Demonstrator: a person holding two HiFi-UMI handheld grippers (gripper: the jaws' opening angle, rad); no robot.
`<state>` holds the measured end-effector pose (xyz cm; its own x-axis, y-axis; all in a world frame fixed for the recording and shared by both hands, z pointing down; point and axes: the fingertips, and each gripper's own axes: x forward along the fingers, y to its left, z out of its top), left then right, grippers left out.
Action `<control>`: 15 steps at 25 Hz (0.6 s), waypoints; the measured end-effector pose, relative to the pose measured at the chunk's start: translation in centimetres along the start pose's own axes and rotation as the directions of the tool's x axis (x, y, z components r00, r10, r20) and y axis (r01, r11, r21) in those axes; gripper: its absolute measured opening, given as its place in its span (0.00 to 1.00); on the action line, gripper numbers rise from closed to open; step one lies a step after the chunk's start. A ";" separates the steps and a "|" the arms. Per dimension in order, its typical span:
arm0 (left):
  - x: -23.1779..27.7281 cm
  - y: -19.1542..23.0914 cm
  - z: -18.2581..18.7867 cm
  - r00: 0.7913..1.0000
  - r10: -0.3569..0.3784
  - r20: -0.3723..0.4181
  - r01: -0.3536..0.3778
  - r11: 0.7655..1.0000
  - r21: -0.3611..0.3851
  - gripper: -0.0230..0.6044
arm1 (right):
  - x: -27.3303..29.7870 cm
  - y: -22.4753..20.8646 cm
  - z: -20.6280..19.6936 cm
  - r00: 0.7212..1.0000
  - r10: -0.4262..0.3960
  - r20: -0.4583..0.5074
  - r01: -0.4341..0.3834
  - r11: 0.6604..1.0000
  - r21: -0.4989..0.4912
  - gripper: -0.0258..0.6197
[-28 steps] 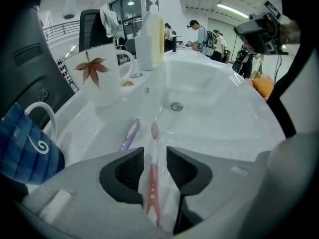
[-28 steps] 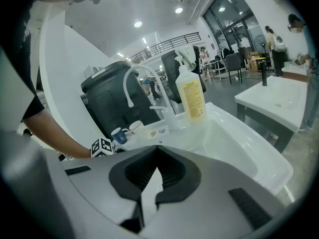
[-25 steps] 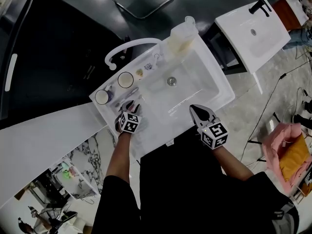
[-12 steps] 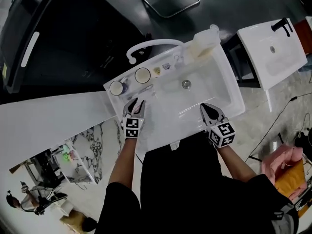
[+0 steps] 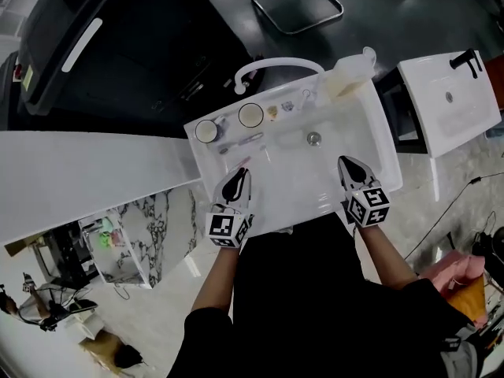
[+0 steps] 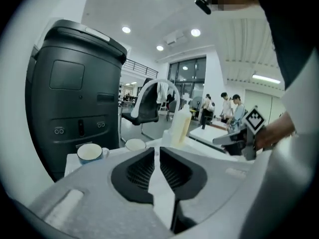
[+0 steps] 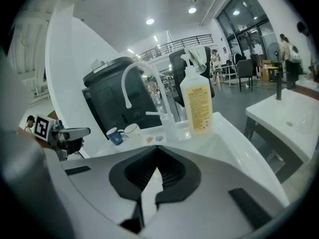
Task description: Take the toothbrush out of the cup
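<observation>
The toothbrush (image 5: 242, 140) lies flat on the white sink's (image 5: 370, 136) left ledge, in front of two cups (image 5: 207, 131) (image 5: 250, 114). Both cups look empty from above. My left gripper (image 5: 239, 173) hovers over the sink's near left part, short of the toothbrush. Its jaws have just been closing and stand almost together with nothing between them (image 6: 157, 151). The blue cup (image 6: 90, 153) and the white cup (image 6: 134, 144) show beyond them. My right gripper (image 5: 352, 164) is shut and empty over the sink's near right side (image 7: 157, 151).
A curved white faucet (image 5: 276, 65) and a soap bottle (image 5: 350, 68) stand at the sink's far rim. A dark machine (image 5: 118, 46) stands behind on the left and a white counter (image 5: 87, 176) runs leftwards. A second sink (image 5: 449, 101) is at the right.
My left gripper has lifted off the ledge by the toothbrush and drawn back toward the sink's front edge, and its wide jaws have closed. The toothbrush stays on the ledge. The right gripper shifted slightly.
</observation>
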<state>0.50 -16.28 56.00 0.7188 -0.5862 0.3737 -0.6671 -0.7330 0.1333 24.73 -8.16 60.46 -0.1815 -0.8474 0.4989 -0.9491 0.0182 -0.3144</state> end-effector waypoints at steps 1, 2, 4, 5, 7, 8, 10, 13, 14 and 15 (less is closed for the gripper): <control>-0.7 -0.6 0.8 0.999 -0.008 0.034 0.008 1.000 -0.021 0.10 | 0.0 0.5 0.1 1.000 0.006 -0.001 -0.006 1.000 -0.012 0.04; -1.4 -1.0 1.5 0.998 -0.009 0.065 0.011 0.999 -0.037 0.10 | 0.0 1.3 0.3 1.000 0.014 -0.002 -0.014 1.000 -0.025 0.04; -3.2 -1.6 2.8 0.992 0.003 0.122 0.003 0.999 -0.053 0.08 | -0.1 3.2 0.4 0.999 0.039 -0.002 -0.039 0.998 -0.053 0.04; -4.4 -1.8 3.3 0.989 0.013 0.150 -0.004 0.998 -0.059 0.08 | -0.2 4.4 0.4 0.999 0.054 -0.004 -0.054 0.996 -0.068 0.04; -7.0 -1.9 4.0 0.979 0.043 0.201 -0.028 0.997 -0.079 0.08 | -0.7 6.9 0.2 0.997 0.080 -0.011 -0.081 0.991 -0.105 0.04; -8.6 -1.8 4.1 0.973 0.064 0.221 -0.044 0.995 -0.092 0.07 | -1.1 8.1 0.0 0.996 0.087 -0.013 -0.088 0.988 -0.125 0.04; -11.8 -1.5 3.7 0.961 0.112 0.253 -0.083 0.989 -0.124 0.07 | -2.1 10.0 -0.2 0.996 0.090 -0.007 -0.090 0.984 -0.155 0.04; -16.5 -1.3 2.3 0.943 0.180 0.282 -0.137 0.977 -0.166 0.07 | -3.8 11.8 -0.1 0.996 0.090 0.015 -0.085 0.978 -0.192 0.04; -18.0 -1.3 1.7 0.938 0.197 0.285 -0.150 0.973 -0.177 0.07 | -4.5 12.5 -0.1 0.995 0.093 0.021 -0.086 0.974 -0.208 0.04; -19.5 -1.3 1.1 0.934 0.213 0.287 -0.163 0.969 -0.187 0.07 | -5.3 13.3 -0.2 0.995 0.097 0.025 -0.090 0.971 -0.221 0.04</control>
<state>-12.41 -4.28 47.52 0.5857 -0.8024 0.1141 -0.8000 -0.5498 0.2402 13.02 -3.30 53.82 -0.2667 -0.8545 0.4457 -0.9623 0.2109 -0.1716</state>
